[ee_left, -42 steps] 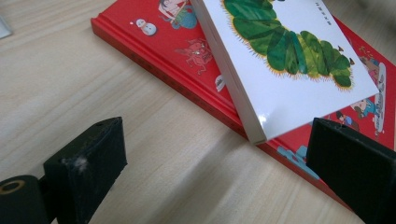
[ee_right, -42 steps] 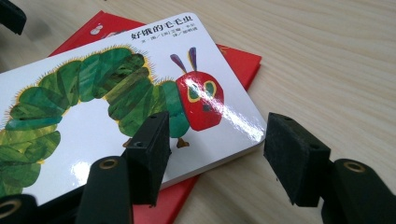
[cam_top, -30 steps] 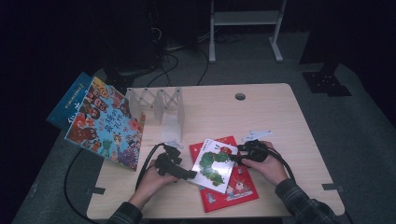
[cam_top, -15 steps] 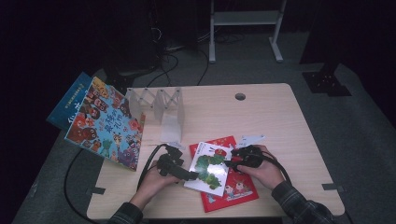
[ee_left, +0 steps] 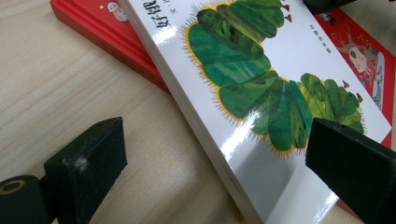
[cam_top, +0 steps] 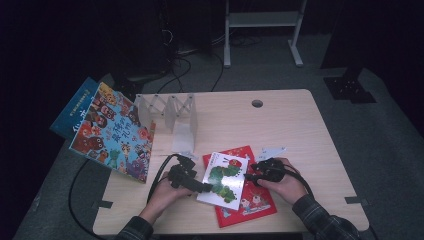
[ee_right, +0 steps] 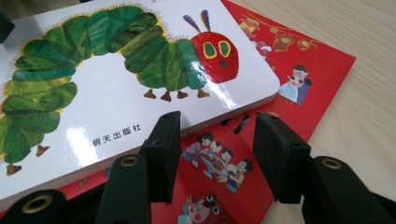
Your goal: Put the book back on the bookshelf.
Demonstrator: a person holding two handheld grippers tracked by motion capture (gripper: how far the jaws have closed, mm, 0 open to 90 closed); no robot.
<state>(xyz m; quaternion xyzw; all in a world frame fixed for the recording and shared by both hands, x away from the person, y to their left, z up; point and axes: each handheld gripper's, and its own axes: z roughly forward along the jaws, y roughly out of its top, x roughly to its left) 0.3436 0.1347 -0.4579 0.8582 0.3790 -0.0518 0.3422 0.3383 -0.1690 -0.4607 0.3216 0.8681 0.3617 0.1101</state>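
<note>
My left gripper [cam_top: 209, 188] has its jaws spread wide around the white caterpillar book's [cam_top: 226, 179] corner, not squeezing. My right gripper [cam_top: 251, 176] has just been closing, jaws apart beside the book's edge. The book lies on the red book [cam_top: 252, 202], low in the middle of the high view.

The high view looks forward and down from above the person's side, taking in the whole table [cam_top: 280, 120] from well off. The left gripper view sits low and close, facing along its jaws across the white caterpillar book [ee_left: 261, 84]. The right gripper view, equally close, faces that book [ee_right: 116, 93] from its opposite edge. All three share this book and the red book [cam_top: 250, 205] beneath it.
</note>
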